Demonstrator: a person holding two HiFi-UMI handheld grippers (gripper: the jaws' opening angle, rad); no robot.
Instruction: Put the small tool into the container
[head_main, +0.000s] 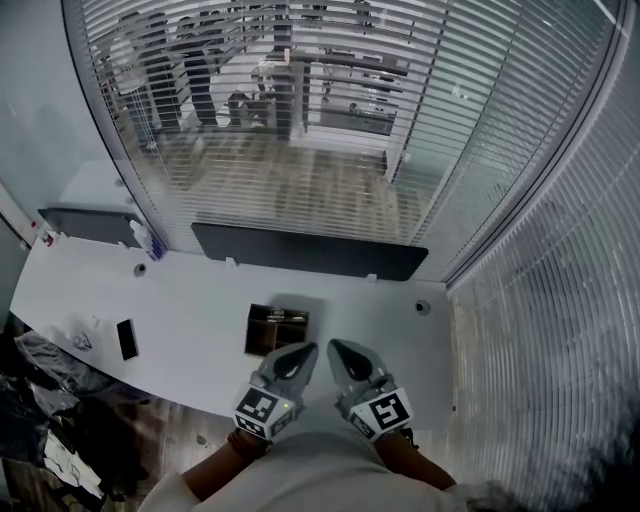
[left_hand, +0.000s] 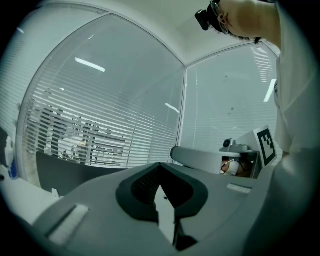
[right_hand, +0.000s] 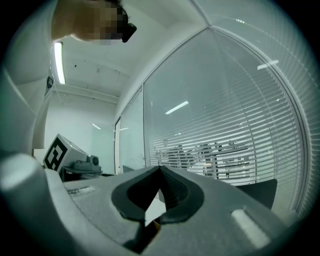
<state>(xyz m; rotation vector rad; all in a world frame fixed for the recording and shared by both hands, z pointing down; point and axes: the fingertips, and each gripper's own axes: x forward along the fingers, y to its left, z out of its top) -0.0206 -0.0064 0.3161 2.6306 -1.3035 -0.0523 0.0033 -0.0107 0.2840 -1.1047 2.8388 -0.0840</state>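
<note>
Grippers closed on nothing, left gripper (head_main: 303, 353) beside right gripper (head_main: 338, 350), hang near the dark container (head_main: 277, 330) on the white desk (head_main: 200, 290); small tool not discernible, inside it or elsewhere, so locating it should precede any reach

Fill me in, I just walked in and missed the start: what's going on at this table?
A person stands at the white table with a gripper in each hand, both held close to the body. The left gripper and the right gripper have their jaws closed on nothing. A small dark box sits on the table just ahead of them, untouched. Neither gripper holds a tool.
</note>
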